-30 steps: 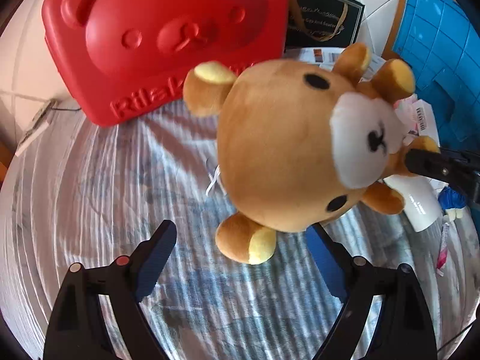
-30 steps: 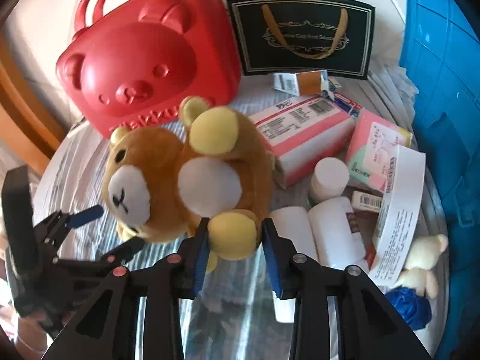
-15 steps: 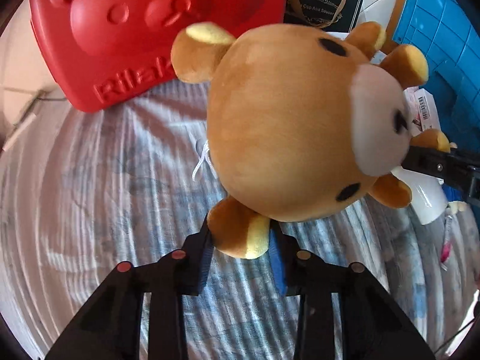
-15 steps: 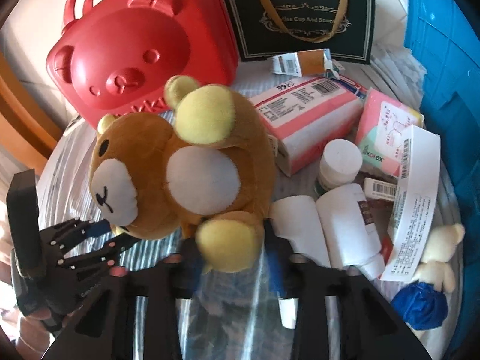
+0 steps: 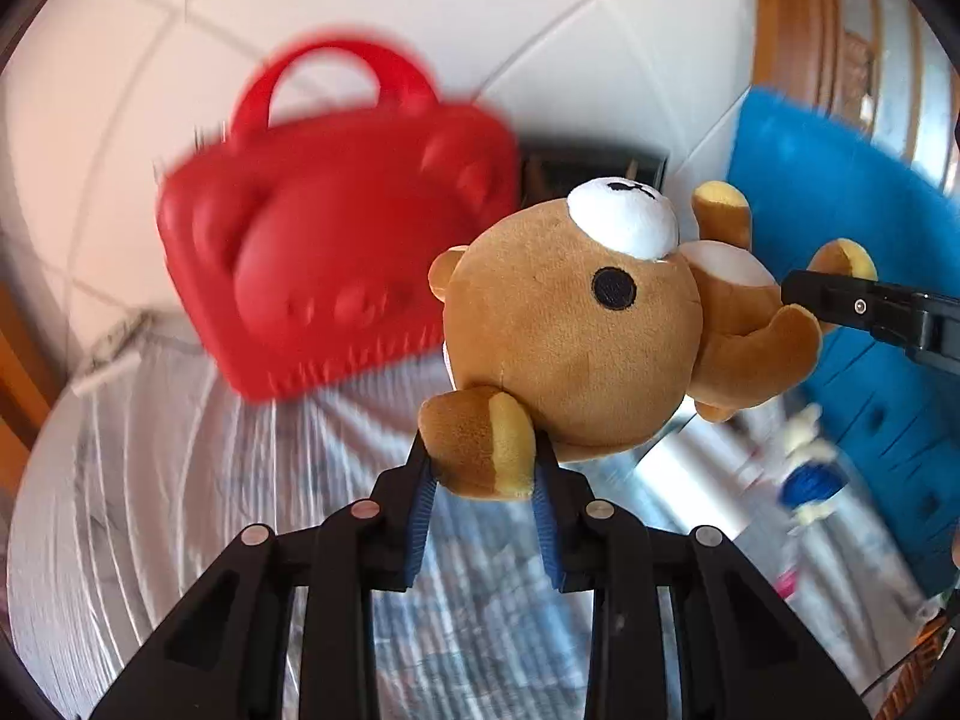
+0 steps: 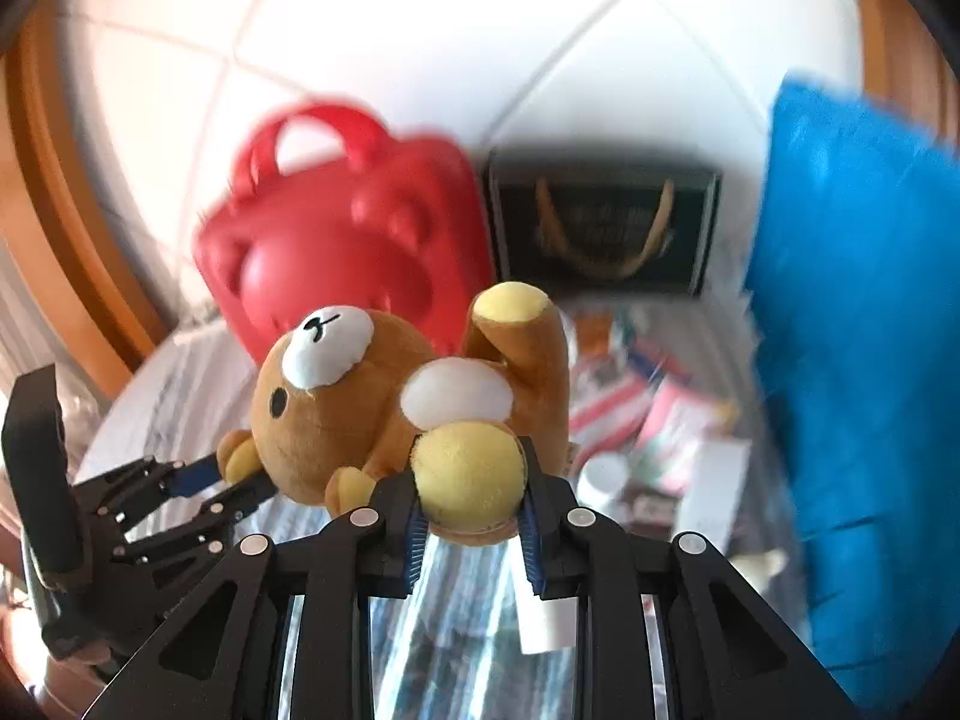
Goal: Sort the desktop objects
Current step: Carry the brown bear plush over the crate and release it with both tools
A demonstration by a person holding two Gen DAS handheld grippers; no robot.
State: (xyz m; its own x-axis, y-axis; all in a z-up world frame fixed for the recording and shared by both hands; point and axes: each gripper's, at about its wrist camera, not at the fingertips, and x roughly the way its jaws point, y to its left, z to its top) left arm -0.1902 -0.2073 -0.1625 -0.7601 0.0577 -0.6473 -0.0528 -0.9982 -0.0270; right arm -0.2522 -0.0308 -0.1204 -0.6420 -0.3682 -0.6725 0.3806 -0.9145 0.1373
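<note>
Item 1: brown plush bear, white muzzle, black eyes, yellow ear linings and yellow paw soles. Position: lifted clear of the striped tablecloth, lying on its back between the 2 grippers, muzzle turned upward. In the left wrist view its head fills the centre; in the right wrist view its white belly patch and 1 raised leg face the camera.

Item 2: left gripper. Black frame, blue pads. Jaws drawn in narrow and clamped on 1 of the bear's ears, the ear pinched between both pads. In the right wrist view this gripper enters at lower left with its tips at the bear's ear.

Item 3: right gripper. Same build. Jaws closed narrow on the bear's yellow-soled foot, which bulges between the pads. In the left wrist view 1 of its black fingers reaches in from the right edge to the bear's foot.

Item 4: red bear-face carry case, with handle, standing upright behind the plush on the tablecloth, against the white tiled wall. Blurred.

Item 5: black gift bag with gold handles, upright just to the right of the red case. Lettering unreadable.

Item 6: blue plastic crate, at the right side of the table.

Item 7: assorted boxes and bottles, lying on the cloth between bag and crate. Heavily blurred; individual pieces not identifiable.

Item 8: small white toy with a blue part, beside the crate. Blurred.
</note>
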